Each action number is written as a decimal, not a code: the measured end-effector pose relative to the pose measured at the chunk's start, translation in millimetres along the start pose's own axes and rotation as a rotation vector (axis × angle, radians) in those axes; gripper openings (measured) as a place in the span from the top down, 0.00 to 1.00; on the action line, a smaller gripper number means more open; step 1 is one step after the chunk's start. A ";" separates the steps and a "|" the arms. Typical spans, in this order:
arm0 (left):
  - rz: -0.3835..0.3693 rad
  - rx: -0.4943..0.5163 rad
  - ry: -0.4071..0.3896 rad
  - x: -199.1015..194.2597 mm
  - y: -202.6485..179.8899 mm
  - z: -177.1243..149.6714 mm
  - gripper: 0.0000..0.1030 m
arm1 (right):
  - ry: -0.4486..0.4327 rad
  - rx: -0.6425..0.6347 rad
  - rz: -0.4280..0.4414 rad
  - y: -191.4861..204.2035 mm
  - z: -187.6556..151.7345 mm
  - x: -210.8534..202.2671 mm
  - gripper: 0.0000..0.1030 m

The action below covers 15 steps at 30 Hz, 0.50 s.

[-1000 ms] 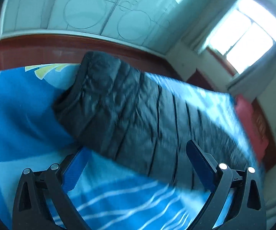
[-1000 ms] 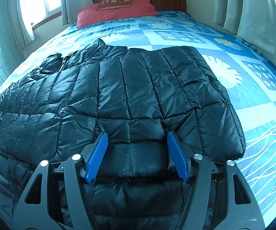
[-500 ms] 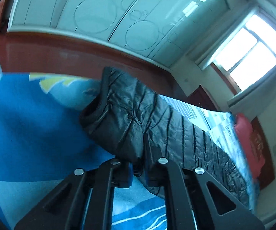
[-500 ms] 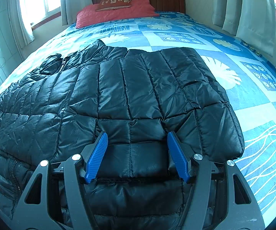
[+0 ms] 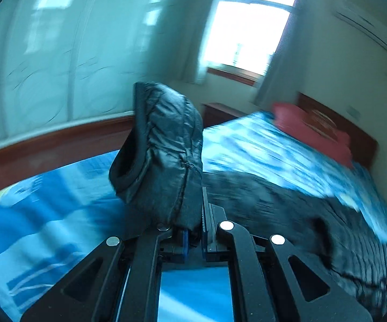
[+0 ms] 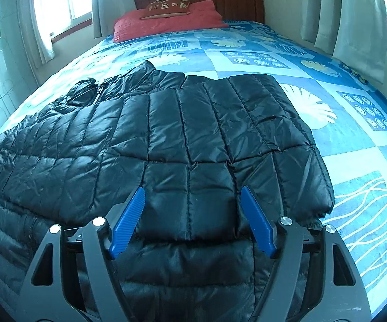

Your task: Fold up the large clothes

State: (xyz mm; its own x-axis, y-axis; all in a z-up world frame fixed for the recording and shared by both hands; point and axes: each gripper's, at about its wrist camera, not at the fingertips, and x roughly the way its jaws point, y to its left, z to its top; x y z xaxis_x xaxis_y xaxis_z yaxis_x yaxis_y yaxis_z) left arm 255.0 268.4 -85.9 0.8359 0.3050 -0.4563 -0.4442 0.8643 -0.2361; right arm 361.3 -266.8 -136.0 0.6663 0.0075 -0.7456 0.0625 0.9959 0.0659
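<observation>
Big bed [image 6: 335, 139] filling the room, blue patterned cover [image 6: 274, 53] across it, wooden headboard [image 6: 236, 2] at the far end. Black puffer jacket [image 6: 166, 139] spread over the near half of the bed, quilted panels flat, right side folded in over the body, collar end reaching toward the head of the bed. Red pillow [image 6: 163, 24] up against the headboard, small brown cushion [image 6: 167, 6] resting on top of it. Curtains [image 6: 354, 18] hanging along the right wall, bright window [image 6: 59, 0] on the left.

Down at the near edge, right gripper [image 6: 192, 218] hovering just over the jacket's hem, blue pads [image 6: 129, 220] spread wide apart, nothing between them.

Over in the left wrist view, heavy blur. Left gripper [image 5: 193, 230] clamped tight on the jacket's sleeve [image 5: 163, 155], cuff end lifted clear of the bed and standing up above the jaws, open cuff facing left. Rest of the jacket [image 5: 314, 214] trailing off to the right across the blue cover [image 5: 45, 214]. Pillow [image 5: 308, 131] and window [image 5: 249, 26] smeared in the background.
</observation>
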 end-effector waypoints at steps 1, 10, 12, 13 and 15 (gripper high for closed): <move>-0.034 0.034 0.009 0.3 -21.7 -1.7 0.94 | -0.002 0.002 0.009 -1.4 -1.0 -3.2 0.28; -0.240 0.261 0.099 -9.6 -168.4 -48.5 0.94 | -0.033 0.050 0.047 -27.9 -10.1 -36.8 0.27; -0.275 0.302 0.123 -9.7 -197.4 -64.5 0.94 | -0.028 0.065 0.054 -35.5 -13.0 -40.6 0.27; -0.287 0.322 0.132 -8.2 -208.7 -70.6 0.94 | -0.027 0.070 0.055 -36.6 -15.0 -42.2 0.27; -0.309 0.360 0.150 -11.4 -232.9 -85.7 0.94 | -0.024 0.076 0.060 -42.1 -17.8 -44.3 0.27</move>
State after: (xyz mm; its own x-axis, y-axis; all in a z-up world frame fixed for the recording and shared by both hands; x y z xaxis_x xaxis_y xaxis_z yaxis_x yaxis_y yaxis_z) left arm 321.3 29.3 -99.3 0.8433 -0.0250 -0.5368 -0.0215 0.9965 -0.0803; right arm 315.9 -307.4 -117.5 0.6881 0.0639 -0.7228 0.0774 0.9840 0.1608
